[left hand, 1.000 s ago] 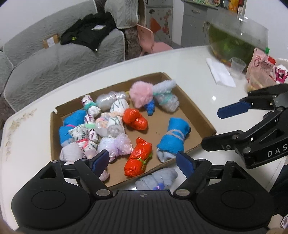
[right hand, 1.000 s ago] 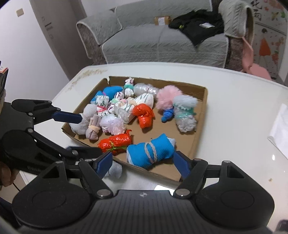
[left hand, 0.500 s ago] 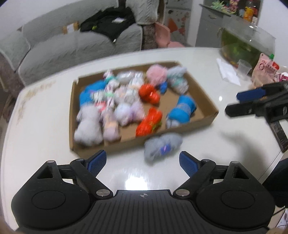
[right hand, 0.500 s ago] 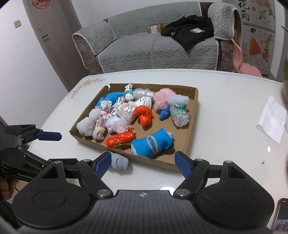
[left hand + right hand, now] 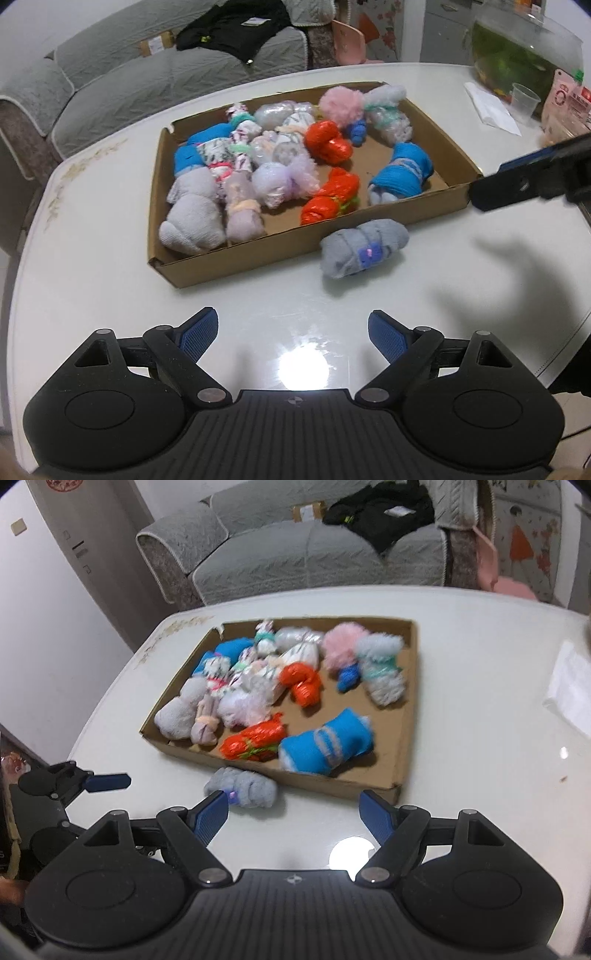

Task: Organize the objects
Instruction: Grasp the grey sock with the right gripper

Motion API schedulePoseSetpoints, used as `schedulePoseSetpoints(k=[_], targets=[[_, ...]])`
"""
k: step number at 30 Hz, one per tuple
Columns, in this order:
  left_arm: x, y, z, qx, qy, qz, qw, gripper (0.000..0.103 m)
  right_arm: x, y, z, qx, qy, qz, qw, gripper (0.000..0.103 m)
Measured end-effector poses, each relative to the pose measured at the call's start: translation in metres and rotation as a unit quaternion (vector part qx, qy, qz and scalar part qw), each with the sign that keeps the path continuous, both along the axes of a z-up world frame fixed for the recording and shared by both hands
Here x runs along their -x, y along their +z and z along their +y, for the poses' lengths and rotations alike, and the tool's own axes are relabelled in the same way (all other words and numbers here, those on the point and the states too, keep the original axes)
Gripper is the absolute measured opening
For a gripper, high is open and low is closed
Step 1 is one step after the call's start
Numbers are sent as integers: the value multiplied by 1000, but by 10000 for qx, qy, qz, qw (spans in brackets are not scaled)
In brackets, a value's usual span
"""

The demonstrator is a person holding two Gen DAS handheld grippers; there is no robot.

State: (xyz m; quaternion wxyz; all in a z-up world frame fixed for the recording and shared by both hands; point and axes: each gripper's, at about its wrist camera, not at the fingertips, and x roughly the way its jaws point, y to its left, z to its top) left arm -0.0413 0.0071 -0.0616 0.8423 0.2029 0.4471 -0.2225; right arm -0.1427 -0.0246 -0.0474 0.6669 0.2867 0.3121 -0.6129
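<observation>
While both grippers stand spread and empty, the left gripper (image 5: 291, 334) having just widened and the right gripper (image 5: 293, 812) likewise holding nothing, one grey sock roll (image 5: 364, 248) lies at centre-right outside the cardboard tray (image 5: 236, 258); the other rolls appear binned. Only the left view shows the fish tank (image 5: 517, 55), upper right.

Sock roll (image 5: 364, 248) before the tray (image 5: 236, 258)

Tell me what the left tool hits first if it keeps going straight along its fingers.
Probably the bare white table; the left tool, open and empty, points down at it. The grey sock roll lies farther ahead, slightly right.
</observation>
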Motion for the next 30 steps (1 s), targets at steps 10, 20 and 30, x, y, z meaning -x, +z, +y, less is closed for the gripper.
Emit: schedulePoseSetpoints(k=[10,20,30], targets=[[-22,2,39,-122,833,-81,9964,93,-48,-48,-25,-12,-9,158,9999,80],[-32,3,45,13,1122,-73,9937,93,-60,-72,-39,48,-368,495,9981,68],[-29,-1,37,18,967,-46,9953,93,-59,-67,-35,-14,-284,391,9988,44]])
